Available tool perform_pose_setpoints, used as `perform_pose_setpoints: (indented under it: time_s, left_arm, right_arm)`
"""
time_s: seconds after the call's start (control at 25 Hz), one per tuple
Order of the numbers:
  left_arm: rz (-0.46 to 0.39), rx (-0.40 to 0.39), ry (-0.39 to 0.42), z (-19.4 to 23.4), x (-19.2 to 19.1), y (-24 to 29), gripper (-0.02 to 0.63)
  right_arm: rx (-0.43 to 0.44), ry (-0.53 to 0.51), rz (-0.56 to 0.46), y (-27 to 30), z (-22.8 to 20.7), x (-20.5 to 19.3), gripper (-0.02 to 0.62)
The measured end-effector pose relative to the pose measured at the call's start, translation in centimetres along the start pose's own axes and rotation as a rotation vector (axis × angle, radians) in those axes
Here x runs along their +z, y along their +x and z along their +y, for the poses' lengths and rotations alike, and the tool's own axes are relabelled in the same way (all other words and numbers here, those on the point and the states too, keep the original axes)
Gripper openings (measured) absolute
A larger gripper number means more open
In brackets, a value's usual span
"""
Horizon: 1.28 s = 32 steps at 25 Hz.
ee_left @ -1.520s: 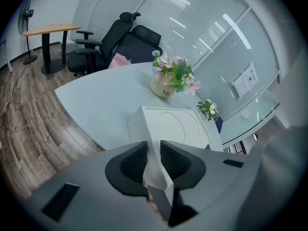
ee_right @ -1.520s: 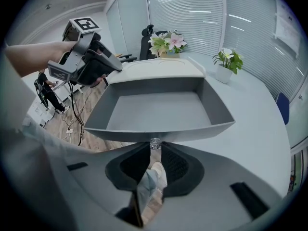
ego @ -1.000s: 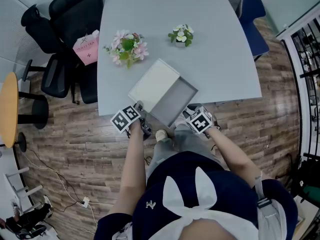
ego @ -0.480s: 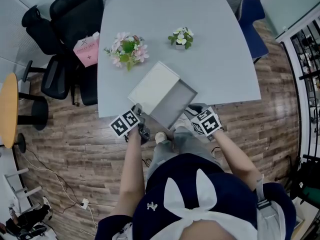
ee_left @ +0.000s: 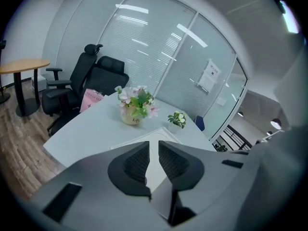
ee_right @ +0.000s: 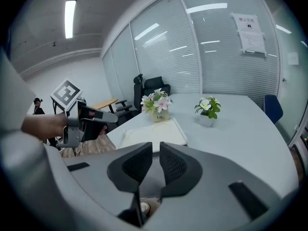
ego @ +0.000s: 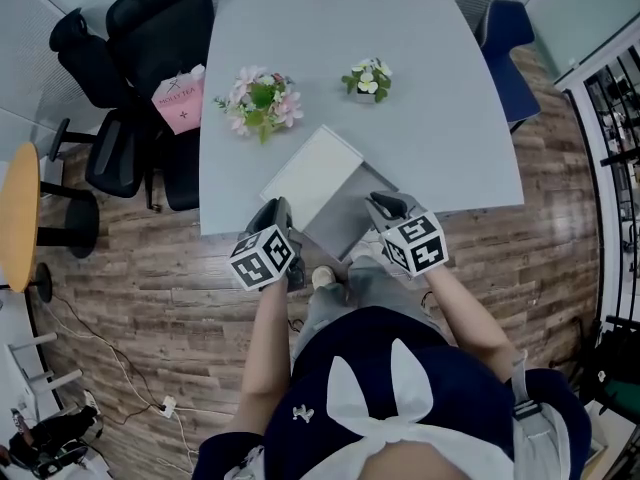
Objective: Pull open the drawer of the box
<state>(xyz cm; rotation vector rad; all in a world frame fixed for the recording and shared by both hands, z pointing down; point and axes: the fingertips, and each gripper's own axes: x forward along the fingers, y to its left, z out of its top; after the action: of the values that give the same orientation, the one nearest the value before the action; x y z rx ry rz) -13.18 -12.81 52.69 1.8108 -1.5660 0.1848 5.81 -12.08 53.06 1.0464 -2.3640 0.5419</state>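
Note:
The white box lies near the grey table's front edge. Its grey drawer is pulled out toward me, past that edge. My left gripper hovers by the drawer's left front corner and my right gripper by its right front corner. In the left gripper view the left gripper has its jaws closing to a narrow gap with nothing between them, and the box lid lies ahead. The right gripper is closing the same way, empty, above the box lid.
A pot of pink flowers and a small white-flowered plant stand behind the box. Black office chairs with a pink bag are at the left, a blue chair at the right, a round wooden table far left.
Both grippers have lifted away from the drawer's front corners and tilted up toward me. Their jaws have narrowed. The drawer stays pulled out.

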Motion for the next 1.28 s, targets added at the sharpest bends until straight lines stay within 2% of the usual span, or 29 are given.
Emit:
perform_pose_setpoints:
  time_s: [0.24,0.48,0.72,1.04,1.28]
  left_arm:
    - [-0.084,-0.066,0.062,-3.2,2.7,-1.3,0.049]
    - [-0.119,-0.128,0.14,-6.5,4.4,-2.3,0.032]
    - [-0.133,-0.138,0.235,-8.5,4.9,-2.6,0.025]
    - [-0.141,-0.144,0.283,-9.4,4.9,-2.9,0.025]
    - [-0.14,-0.146,0.286,-9.4,4.9,-2.6,0.026]
  right_arm:
    - [-0.008,-0.022,-0.105,-0.6,1.2,3.9,0.008]
    - [0.018,-0.044,-0.185,-1.4,2.5,7.0,0.005]
    - [0.032,-0.072,-0.208,-1.4,3.4,8.5,0.003]
    - [0.043,-0.086,-0.214,-1.3,3.9,9.3,0.003]
    - [0.052,-0.091,-0.204,-0.9,3.9,9.2,0.002]
